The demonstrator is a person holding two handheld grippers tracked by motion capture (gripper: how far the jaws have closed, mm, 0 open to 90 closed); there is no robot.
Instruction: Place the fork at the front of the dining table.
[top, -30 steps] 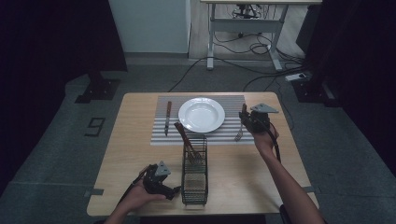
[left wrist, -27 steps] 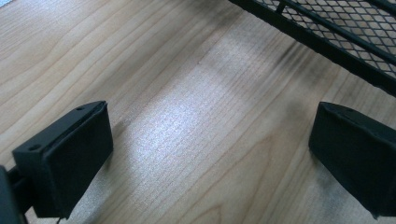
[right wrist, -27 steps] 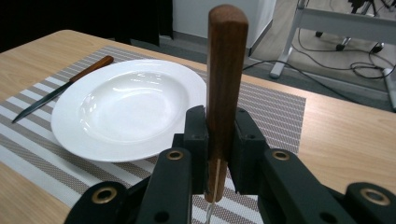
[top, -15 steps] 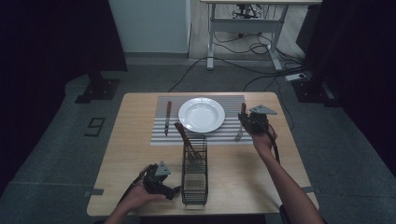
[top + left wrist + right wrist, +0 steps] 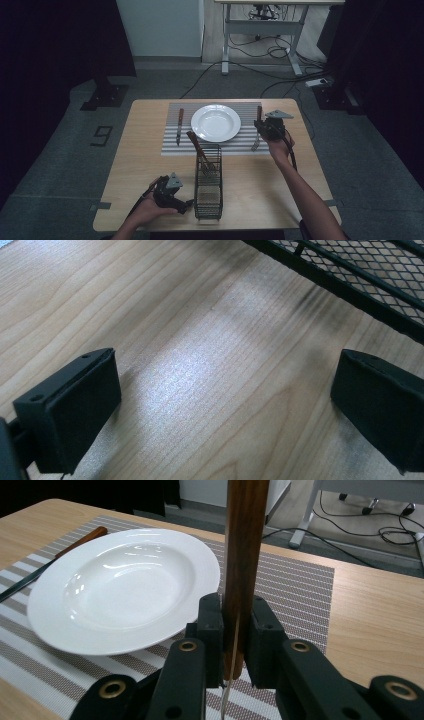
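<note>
Right jaws (image 5: 235,630): clamped on the brown wooden handle of a steel fork (image 5: 243,555), held at the right edge of the striped grey placemat (image 5: 295,585), just beside the round white ceramic plate (image 5: 125,587).
Left jaws (image 5: 225,410): wide apart, holding nothing, low over the pale wooden counter (image 5: 165,315), beside the black wire-mesh cutlery basket (image 5: 360,265).
Placemat's left side: wooden-handled knife (image 5: 179,125).

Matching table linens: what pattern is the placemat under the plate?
Grey and white stripes on the placemat, clearest in the right gripper view.
</note>
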